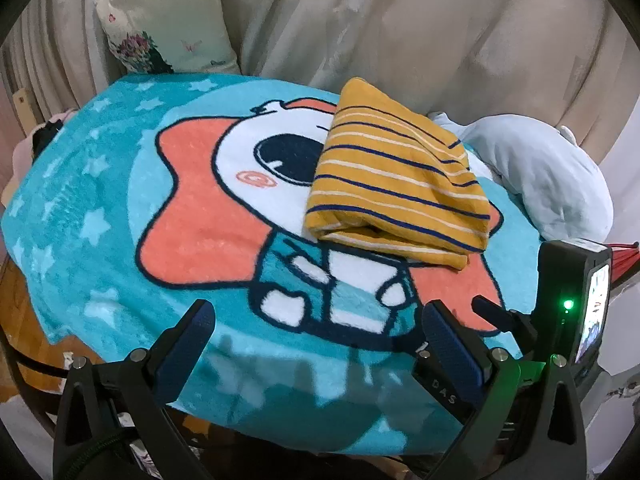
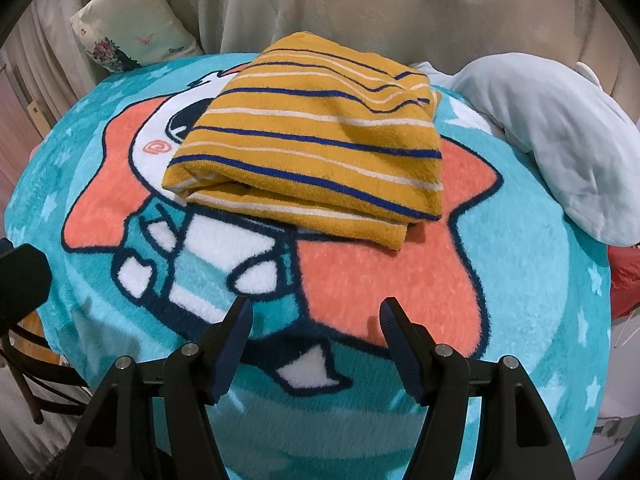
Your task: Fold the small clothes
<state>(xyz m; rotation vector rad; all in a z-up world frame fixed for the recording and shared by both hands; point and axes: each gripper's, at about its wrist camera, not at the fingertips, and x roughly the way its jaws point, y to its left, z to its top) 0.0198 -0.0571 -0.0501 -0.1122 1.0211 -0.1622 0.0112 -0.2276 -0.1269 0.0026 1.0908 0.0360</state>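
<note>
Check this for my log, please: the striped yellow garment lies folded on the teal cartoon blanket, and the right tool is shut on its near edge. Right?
Not quite. The striped yellow garment does lie folded on the teal cartoon blanket, but the right tool is open and clear of it, as the right wrist view shows.

Left gripper (image 1: 318, 320): black frame, blue ribbed pads (image 1: 454, 344), silver screws (image 1: 138, 355) at pivots, white "DAS" lettering on one finger. Right gripper (image 2: 316, 320): same black frame, blue pads (image 2: 234, 344), silver screws (image 2: 443, 349). Seen beside the left: black housing (image 1: 564, 276), lit green LED (image 1: 567, 303), small screen (image 1: 596, 312).
</note>
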